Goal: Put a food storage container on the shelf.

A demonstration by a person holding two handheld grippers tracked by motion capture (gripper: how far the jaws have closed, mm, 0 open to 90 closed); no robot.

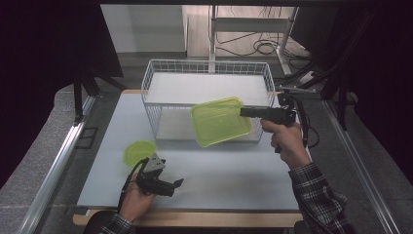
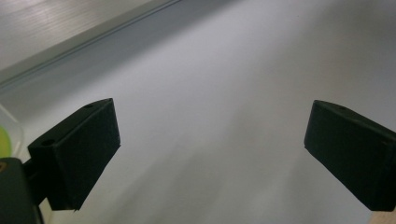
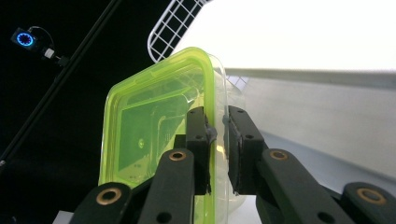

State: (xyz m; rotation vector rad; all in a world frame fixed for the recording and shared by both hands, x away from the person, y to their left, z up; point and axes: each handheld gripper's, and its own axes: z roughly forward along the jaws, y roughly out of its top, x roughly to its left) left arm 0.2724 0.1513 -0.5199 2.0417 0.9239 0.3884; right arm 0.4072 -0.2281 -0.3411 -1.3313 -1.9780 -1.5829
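A clear rectangular food container with a lime-green lid (image 1: 220,121) hangs tilted in the air in front of the white wire basket (image 1: 160,66). My right gripper (image 1: 243,112) is shut on its right rim; in the right gripper view the fingers (image 3: 198,140) pinch the container's edge (image 3: 154,135) between them. A small round container with a green lid (image 1: 139,151) sits on the table at the front left. My left gripper (image 1: 176,184) rests low over the table just right of it, jaws open and empty, its pads (image 2: 79,149) wide apart over bare tabletop.
The pale table (image 1: 234,170) has metal rails along both sides (image 1: 53,161). The wire basket stands at the table's back with a white floor inside. Dark curtains and frame posts flank the table; cables lie on the floor beyond.
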